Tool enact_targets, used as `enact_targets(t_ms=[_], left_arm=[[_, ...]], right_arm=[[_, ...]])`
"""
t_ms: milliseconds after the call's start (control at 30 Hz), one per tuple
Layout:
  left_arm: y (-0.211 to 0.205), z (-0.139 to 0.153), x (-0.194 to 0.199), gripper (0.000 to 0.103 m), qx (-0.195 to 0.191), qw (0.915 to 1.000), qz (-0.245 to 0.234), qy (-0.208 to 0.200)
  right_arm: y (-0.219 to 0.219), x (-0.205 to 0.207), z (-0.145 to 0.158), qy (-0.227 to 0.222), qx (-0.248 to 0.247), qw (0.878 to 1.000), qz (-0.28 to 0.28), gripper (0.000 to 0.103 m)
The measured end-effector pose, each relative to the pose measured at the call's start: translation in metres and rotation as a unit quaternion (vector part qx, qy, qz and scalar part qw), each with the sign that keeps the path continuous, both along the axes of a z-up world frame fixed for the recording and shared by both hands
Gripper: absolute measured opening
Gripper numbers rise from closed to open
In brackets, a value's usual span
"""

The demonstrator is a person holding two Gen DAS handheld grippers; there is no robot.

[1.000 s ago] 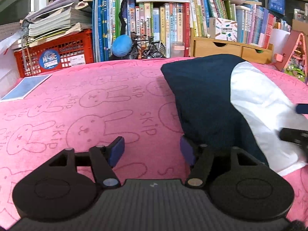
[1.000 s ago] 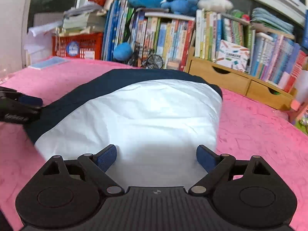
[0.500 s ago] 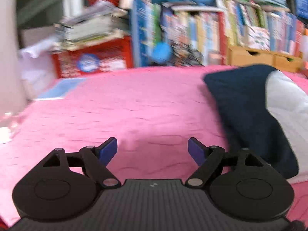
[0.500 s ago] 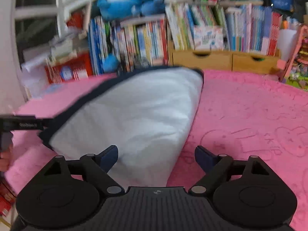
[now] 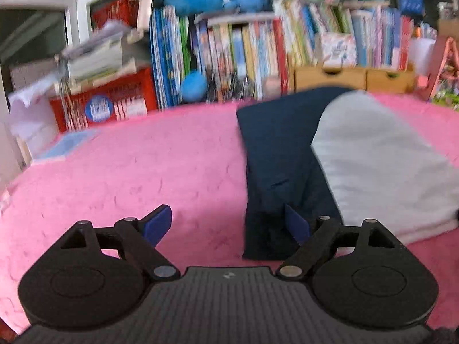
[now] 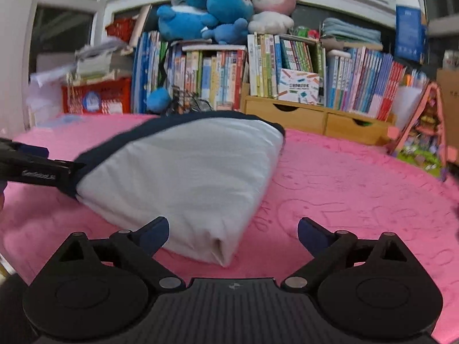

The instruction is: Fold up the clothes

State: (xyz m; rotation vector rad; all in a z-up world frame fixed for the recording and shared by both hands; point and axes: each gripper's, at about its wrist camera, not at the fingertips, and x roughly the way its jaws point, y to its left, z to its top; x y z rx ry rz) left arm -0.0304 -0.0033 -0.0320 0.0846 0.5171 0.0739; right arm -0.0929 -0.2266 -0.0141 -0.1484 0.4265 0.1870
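Observation:
A folded garment, navy (image 5: 281, 154) with a white panel (image 5: 381, 172), lies on the pink rabbit-print blanket (image 5: 143, 177). My left gripper (image 5: 228, 225) is low at its near navy corner. The jaws are opening, and the navy edge lies just inside the right pad without being pressed. In the right wrist view the white folded garment (image 6: 195, 172) points its near corner between the fingers of my right gripper (image 6: 233, 235), whose jaws are also opening and clear of the cloth. The left gripper (image 6: 34, 167) shows at the garment's navy left corner.
Behind the blanket stand a row of books (image 6: 218, 77), a red crate (image 6: 94, 97), wooden drawers (image 6: 315, 117) and plush toys (image 6: 218, 8). A toy house (image 6: 424, 137) sits at the right edge. A blue booklet (image 5: 68, 143) lies at the far left.
The left jaws have spread wider; that gripper swung off left, then came back to the navy corner. The right gripper shifted to the garment's near right corner, off the white panel.

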Motion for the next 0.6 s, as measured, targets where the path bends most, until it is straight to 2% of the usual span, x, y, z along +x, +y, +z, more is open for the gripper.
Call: enact_targets(t_ms=[67, 200, 333, 367, 467, 600], left_arm=[[0.004, -0.002, 0.001, 0.089, -0.01, 0.9999, 0.001, 0.002], [0.0, -0.005, -0.001, 0.093, 0.02, 0.9998, 0.001, -0.006], [0.007, -0.005, 0.0, 0.093, 0.0, 1.0, -0.002, 0.002], [0.009, -0.005, 0.001, 0.093, -0.007, 1.0, -0.003, 0.005], [0.014, -0.004, 0.003, 0.095, -0.025, 0.9996, -0.006, 0.012], [0.018, -0.004, 0.003, 0.095, -0.036, 0.9991, -0.013, 0.016]], right_arm=[[-0.006, -0.005, -0.004, 0.0, -0.027, 1.0, -0.014, 0.097], [-0.001, -0.006, -0.008, -0.015, -0.078, 0.996, -0.028, 0.098], [0.007, 0.004, -0.008, -0.027, -0.1, 0.994, -0.026, 0.098], [0.0, 0.006, -0.008, -0.02, -0.09, 0.995, -0.028, 0.103], [-0.027, 0.011, -0.008, 0.005, -0.045, 0.999, -0.029, 0.102], [-0.047, 0.013, -0.012, 0.024, -0.009, 0.999, -0.024, 0.102]])
